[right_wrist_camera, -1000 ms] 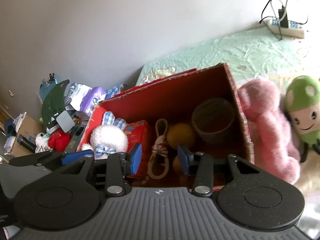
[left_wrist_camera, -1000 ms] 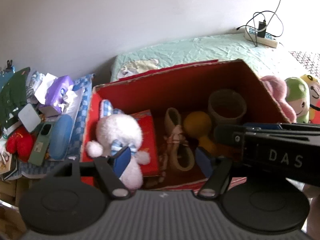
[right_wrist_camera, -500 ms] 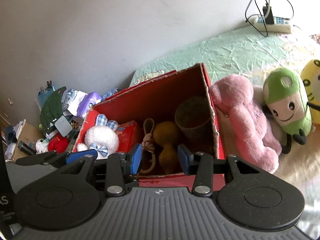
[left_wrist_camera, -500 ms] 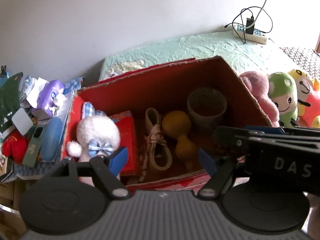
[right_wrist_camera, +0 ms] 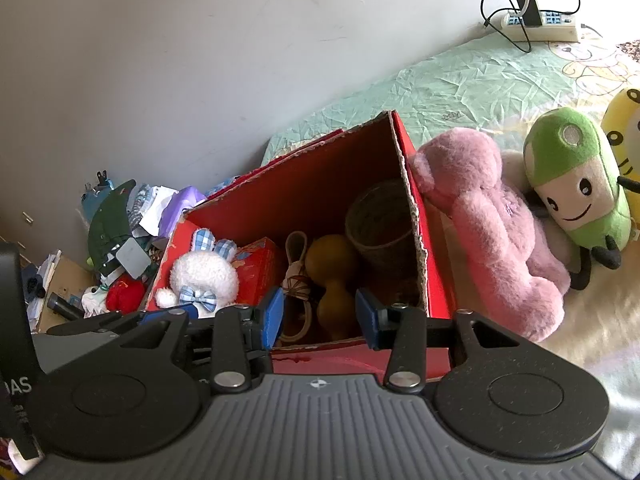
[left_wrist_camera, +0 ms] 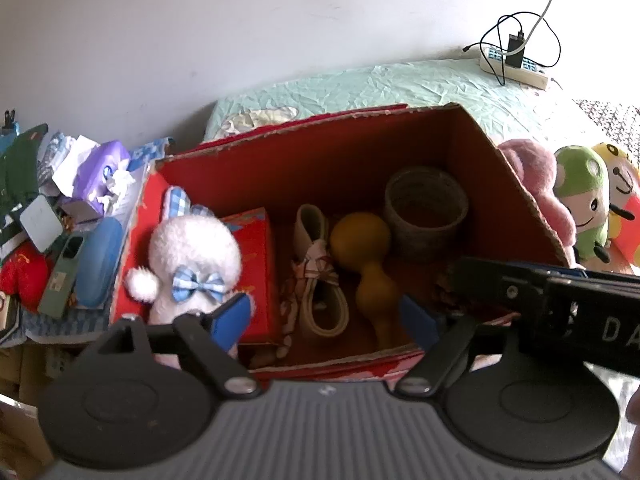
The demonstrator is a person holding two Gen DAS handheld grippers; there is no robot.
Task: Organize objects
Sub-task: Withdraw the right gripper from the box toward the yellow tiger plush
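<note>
Above the red cardboard box (left_wrist_camera: pixel 280 168) on the bed, the left tool (left_wrist_camera: pixel 326 316) is opening its jaws with nothing between them; a second ago they stood narrower beside the white plush rabbit (left_wrist_camera: pixel 192 256). The rabbit now sits inside the box at its left end, next to a red carton (left_wrist_camera: pixel 256 264), which suggests a completed release. The right tool (right_wrist_camera: pixel 320 316) holds its jaws apart and empty. A pink plush (right_wrist_camera: pixel 492 224) and green plush (right_wrist_camera: pixel 576 184) lie outside, likely next to be packed
</note>
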